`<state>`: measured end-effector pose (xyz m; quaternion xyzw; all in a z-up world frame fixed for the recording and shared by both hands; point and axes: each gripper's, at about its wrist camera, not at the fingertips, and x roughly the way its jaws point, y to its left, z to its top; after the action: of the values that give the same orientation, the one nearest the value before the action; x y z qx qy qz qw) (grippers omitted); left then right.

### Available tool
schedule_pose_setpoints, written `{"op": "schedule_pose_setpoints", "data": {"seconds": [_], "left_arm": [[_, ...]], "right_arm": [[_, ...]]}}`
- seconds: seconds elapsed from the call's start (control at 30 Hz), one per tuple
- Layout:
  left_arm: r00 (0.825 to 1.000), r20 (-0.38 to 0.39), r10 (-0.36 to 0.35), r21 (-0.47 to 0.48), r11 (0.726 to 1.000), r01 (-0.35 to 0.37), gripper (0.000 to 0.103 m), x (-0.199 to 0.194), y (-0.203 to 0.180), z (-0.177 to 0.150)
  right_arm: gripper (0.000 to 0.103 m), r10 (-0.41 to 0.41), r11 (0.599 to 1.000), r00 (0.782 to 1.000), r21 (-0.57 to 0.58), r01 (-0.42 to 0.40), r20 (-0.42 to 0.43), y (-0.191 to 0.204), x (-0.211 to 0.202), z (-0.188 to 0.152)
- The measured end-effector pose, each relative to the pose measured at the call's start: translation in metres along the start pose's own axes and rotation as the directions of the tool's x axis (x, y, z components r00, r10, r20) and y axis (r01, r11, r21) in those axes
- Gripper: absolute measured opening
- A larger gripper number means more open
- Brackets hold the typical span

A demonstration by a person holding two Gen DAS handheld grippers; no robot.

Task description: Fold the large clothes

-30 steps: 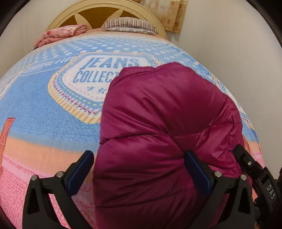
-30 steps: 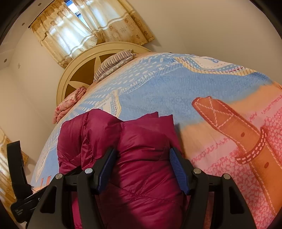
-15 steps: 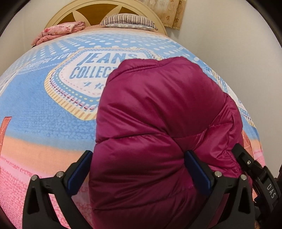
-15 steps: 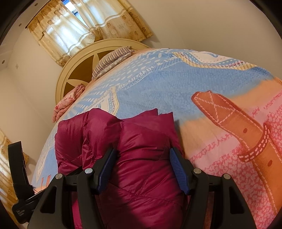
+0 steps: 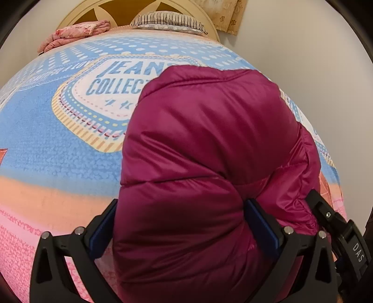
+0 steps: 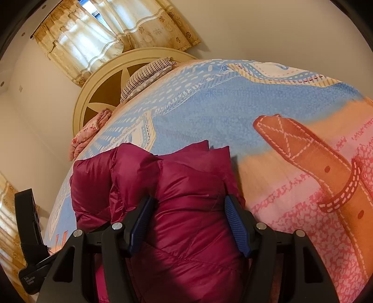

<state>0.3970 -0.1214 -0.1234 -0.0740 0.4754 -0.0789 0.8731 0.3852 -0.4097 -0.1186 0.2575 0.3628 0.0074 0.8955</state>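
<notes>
On the printed bedspread [image 5: 58, 149], one magenta puffer jacket [image 5: 209, 163] lies bunched into a thick folded bundle, covering part of the "JEANS COLLECT…" label printed on the cover. Two grippers work it, one from each side. Seen from its own wrist camera, the left gripper [image 5: 184, 223] has its two blue-padded fingers spread wide with a fat roll of jacket filling the whole gap between them; the left pad [image 5: 102, 226] sits against the roll's edge and the right one presses into the fabric, so it clamps that roll. In the right wrist view the right gripper [image 6: 190, 223] likewise has a puffy fold of the jacket [image 6: 186, 198] squeezed between its two ribbed blue pads, both touching the fabric. Part of the other tool's black body [image 6: 28, 244] shows beyond the jacket's left edge in that view.

Beyond the jacket, at the head of the bedspread, stand one rounded cream headboard [image 6: 98, 93], one striped pillow [image 5: 167, 22] and one folded pink floral cloth [image 5: 74, 32]. Above the headboard hang patterned beige curtains [image 6: 105, 35]. To the right of the jacket, the bedspread carries one printed brown belt strap [image 6: 303, 149].
</notes>
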Motion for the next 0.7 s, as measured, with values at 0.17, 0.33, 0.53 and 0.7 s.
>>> {"op": "schedule_pose_setpoints", "data": {"seconds": [0.17,0.33,0.53,0.7], "left_arm": [[1.000,-0.004,-0.008,-0.004,1.000,0.008,0.103,0.001,0.000,0.000],[0.999,-0.021,-0.048,-0.017,0.999,0.048,0.103,0.002,0.004,0.000],[0.965,-0.076,-0.250,-0.066,0.967,0.245,0.103,-0.024,0.032,-0.013],[0.917,-0.027,-0.399,-0.146,0.909,0.391,0.103,-0.045,0.059,-0.046]], "right_arm": [[0.065,0.002,1.000,1.000,0.002,-0.002,-0.002,0.000,0.001,0.000],[0.065,0.014,1.000,1.000,0.011,-0.014,-0.012,-0.002,0.003,0.002],[0.070,0.111,0.994,0.988,0.011,-0.110,-0.106,-0.011,0.000,0.011],[0.083,0.157,0.988,0.973,0.024,-0.155,-0.167,-0.026,-0.015,0.003]]}}
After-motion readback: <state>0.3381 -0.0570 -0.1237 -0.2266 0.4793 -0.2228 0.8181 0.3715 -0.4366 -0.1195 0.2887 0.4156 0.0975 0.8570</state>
